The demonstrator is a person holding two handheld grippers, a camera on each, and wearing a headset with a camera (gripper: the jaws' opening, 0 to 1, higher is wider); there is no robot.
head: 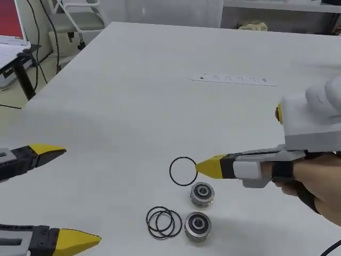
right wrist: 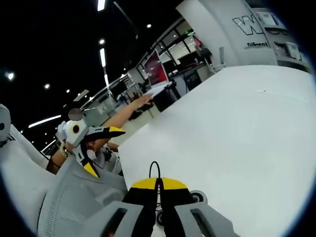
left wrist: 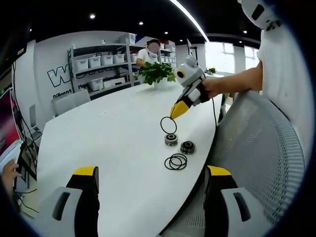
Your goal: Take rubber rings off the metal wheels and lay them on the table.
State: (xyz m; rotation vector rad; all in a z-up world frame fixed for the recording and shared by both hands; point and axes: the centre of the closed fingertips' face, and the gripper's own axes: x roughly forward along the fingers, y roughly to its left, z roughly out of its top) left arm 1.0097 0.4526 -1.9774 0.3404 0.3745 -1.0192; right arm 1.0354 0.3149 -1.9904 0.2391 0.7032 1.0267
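Pinching one rubber ring (head: 183, 171) by its edge, at the 9 o'clock side of the right gripper (head: 205, 167), with both jaws pressed tight together on it. Seen in the right gripper view as a thin black loop poking up at 12 o'clock out of the closed tips. Hanging just over the table (head: 133, 96), or maybe touching it; cannot tell which. Gripped by the rim most likely for laying it down flat.

At 6 o'clock from that ring: the first metal wheel (head: 202, 193). At 6 o'clock from that one: the second metal wheel (head: 197, 225). Both lying flat on their sides, probably to stop any rolling. Cannot tell about a ring left on either wheel.

At 9 o'clock from the second metal wheel, just beside it: a small pile of rings (head: 161, 222), one over another. Put in one spot, most likely for easy finding later.

Far off at 9 o'clock, well apart from all of that: the left gripper (head: 82, 196), jaws spread wide, gripping nothing. Probably parked there to leave room, or ready to steady a wheel.

Counting up: two wheels. One ring in the pinch. What looks like three rings in the pile. So four rings, and two grippers.
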